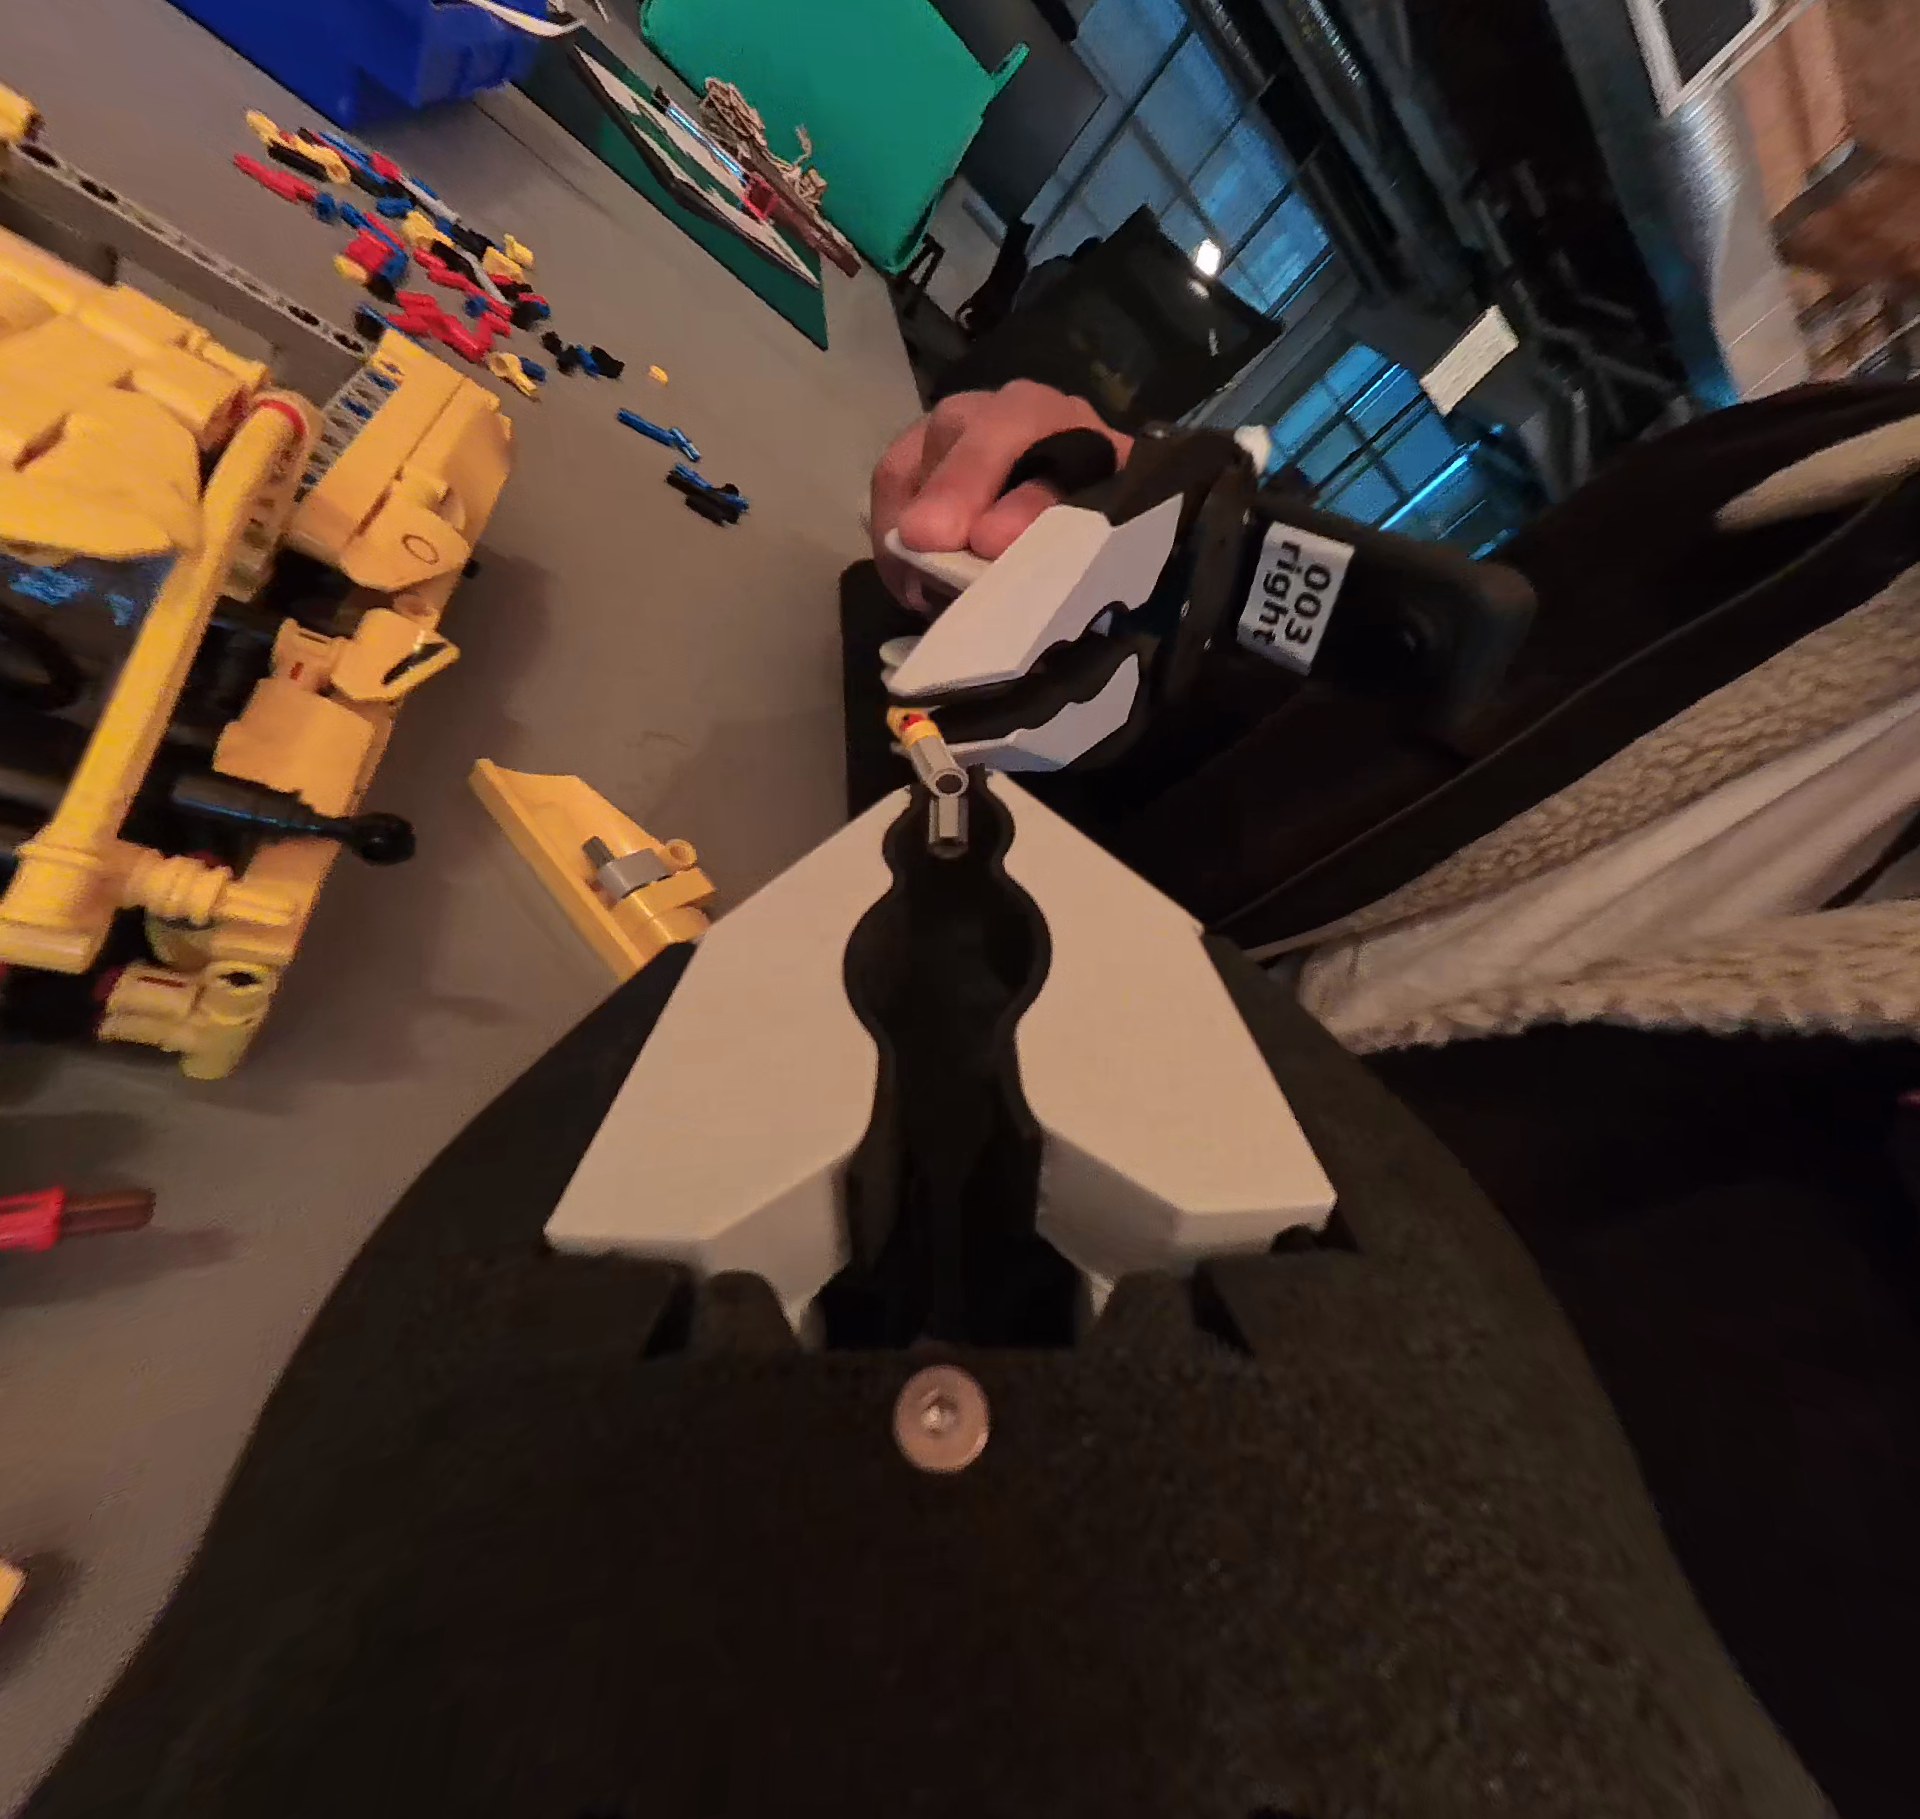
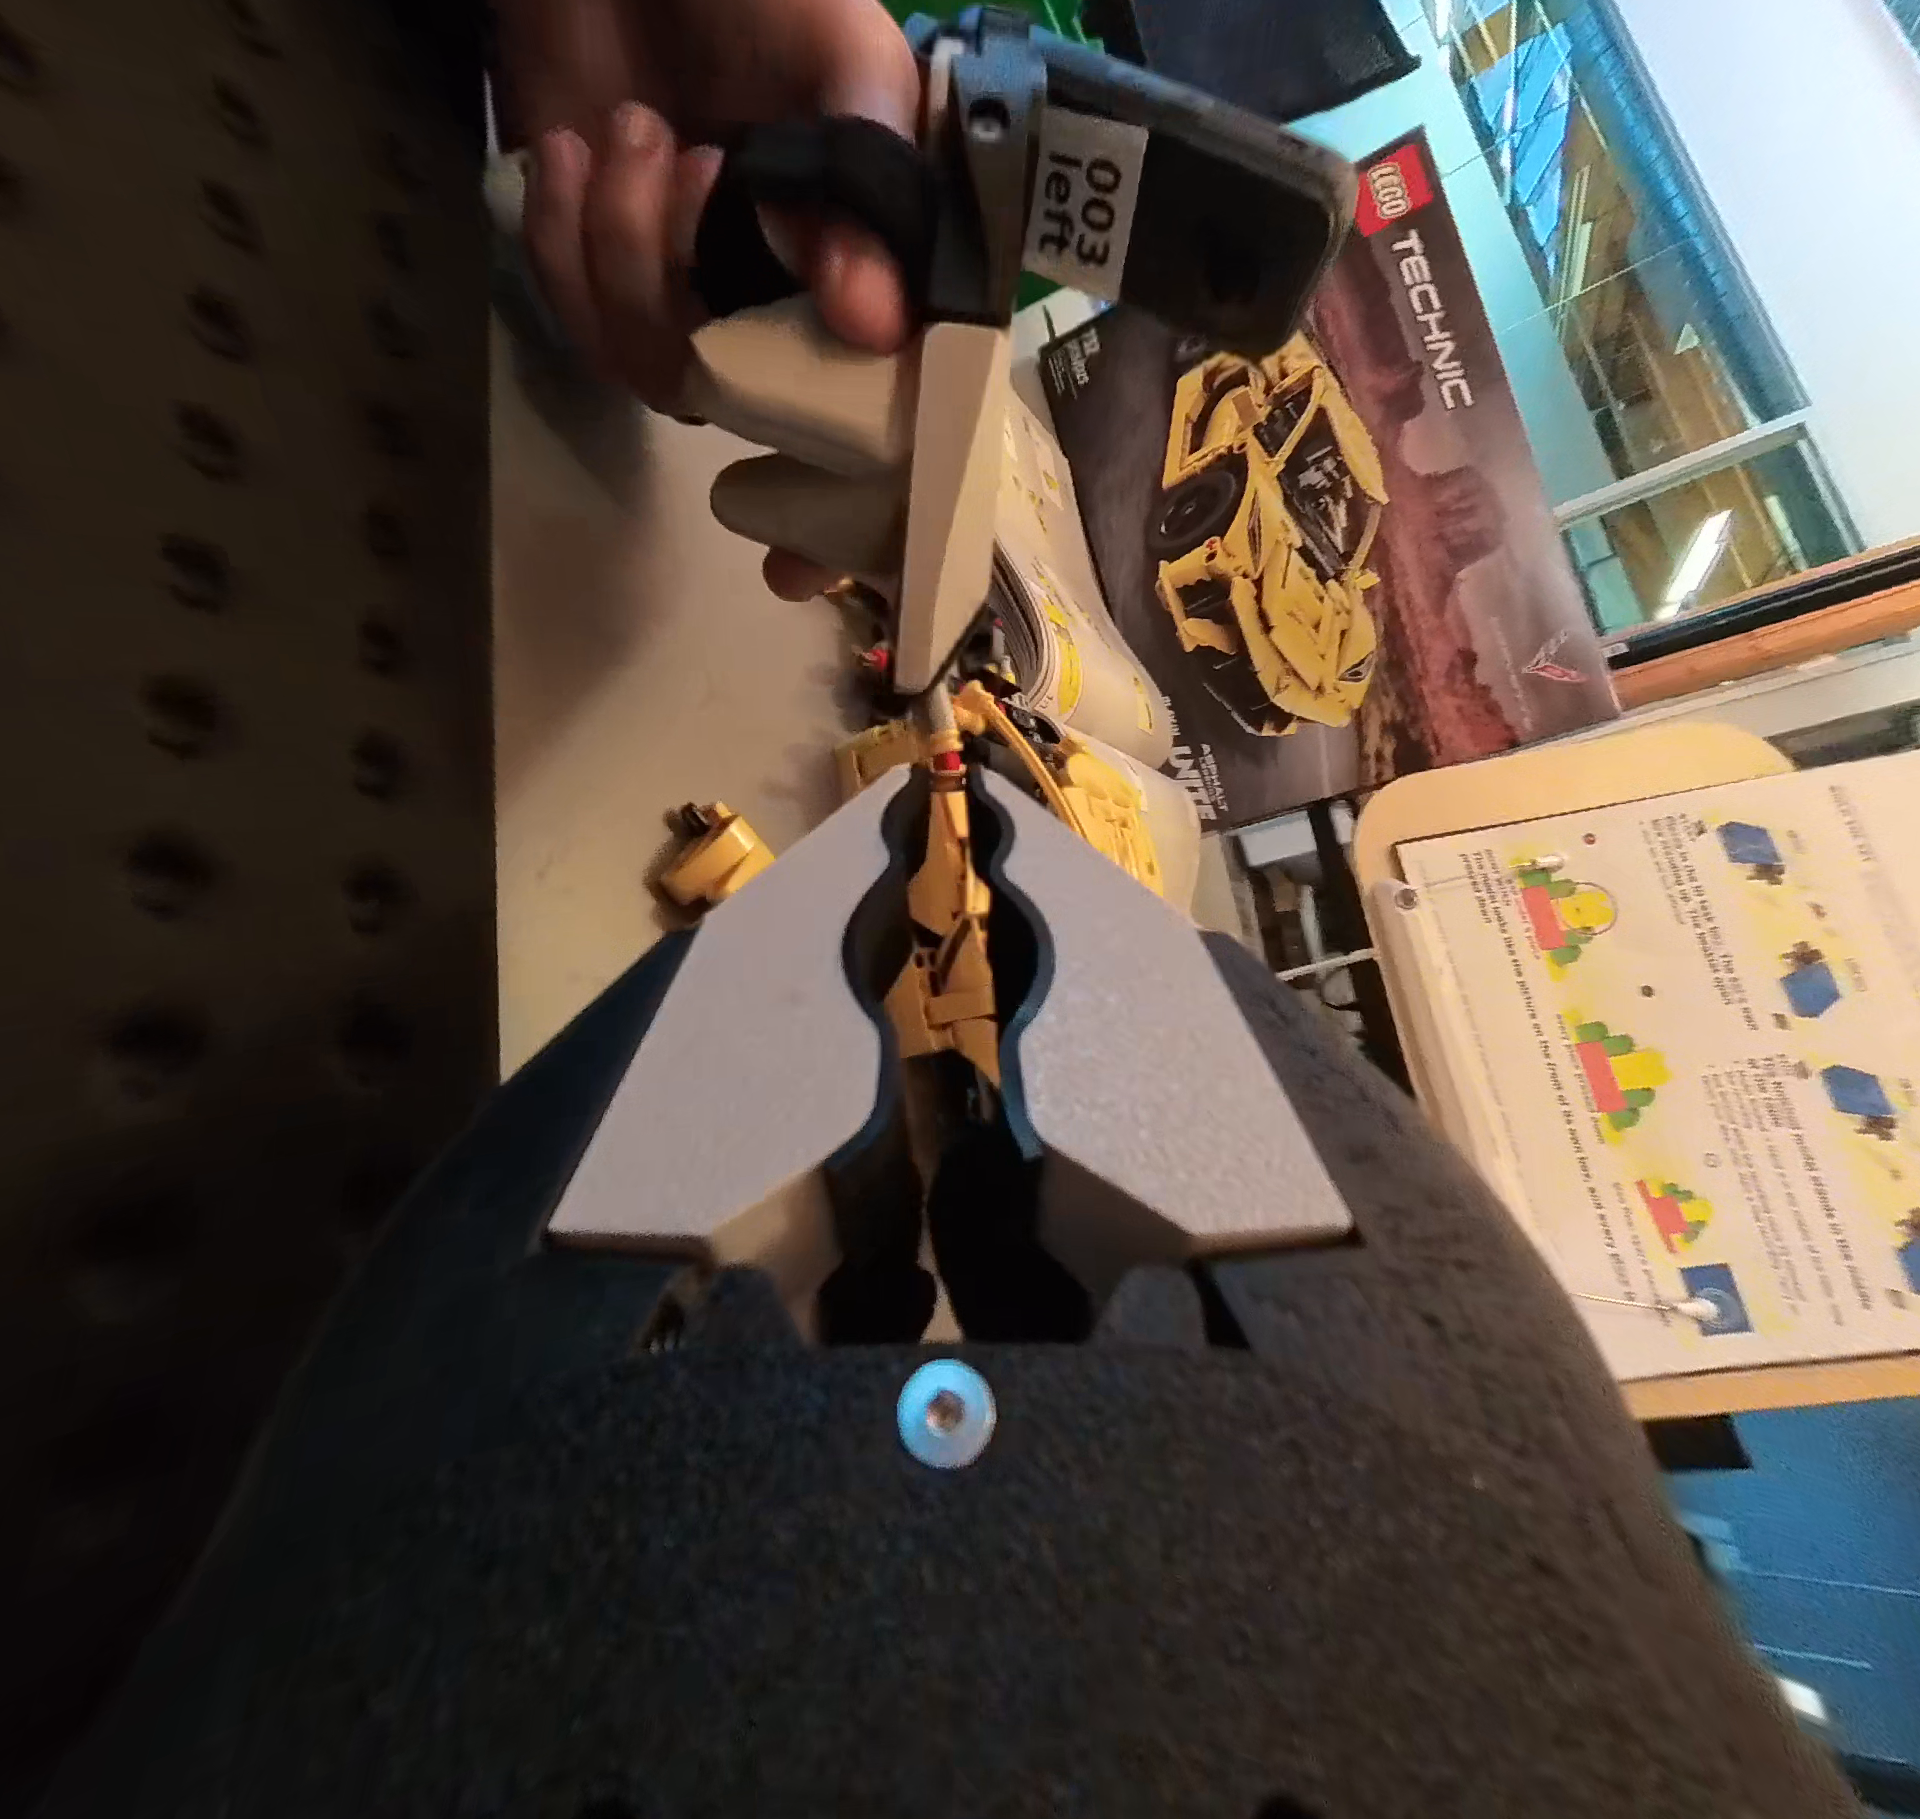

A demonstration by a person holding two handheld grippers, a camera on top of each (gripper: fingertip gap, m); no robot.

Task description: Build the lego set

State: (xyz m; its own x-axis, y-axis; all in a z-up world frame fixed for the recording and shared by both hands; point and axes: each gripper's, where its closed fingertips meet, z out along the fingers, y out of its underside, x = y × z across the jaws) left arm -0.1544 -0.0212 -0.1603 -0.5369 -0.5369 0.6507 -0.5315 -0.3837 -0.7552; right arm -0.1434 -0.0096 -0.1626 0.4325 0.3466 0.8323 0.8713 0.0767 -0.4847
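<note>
- Left claw (image 1: 948,813): fingers pressed together on a small grey connector (image 1: 948,798), pinched at the very tips, its round hole end poking out.
- Right claw (image 1: 935,725): closed on a short yellow pin with a red band (image 1: 912,725), again by the tips. In the right wrist view the same joint sits at its tips (image 2: 940,767), with the grey piece (image 2: 940,720) just beyond.
- The two small parts meet tip to tip in the air, off the near right edge of the counter (image 1: 623,626). Whether they are seated together yet, I cannot tell.
- Handling, as a judgement: both parts are hard, light plastic, smooth and rounded. They are liable to twist or pop out of a tip pinch if pushed off-axis. Best held across the flat sides of the connector, leaving the hole free, with the push straight along the pin.
- Half-built yellow car (image 1: 197,647) rests on the counter at far left. It looks bulky, stiff in the main, with loose panels and thin rods that could snap off; lift by the frame, not the trim.
- A yellow panel piece (image 1: 582,865) lies flat, near the claws.
- Scattered red, blue and black pins (image 1: 436,273) lie farther off on the counter. They are tiny and likely to roll.
- The set's box (image 2: 1403,481) stands behind, leaning.
</note>
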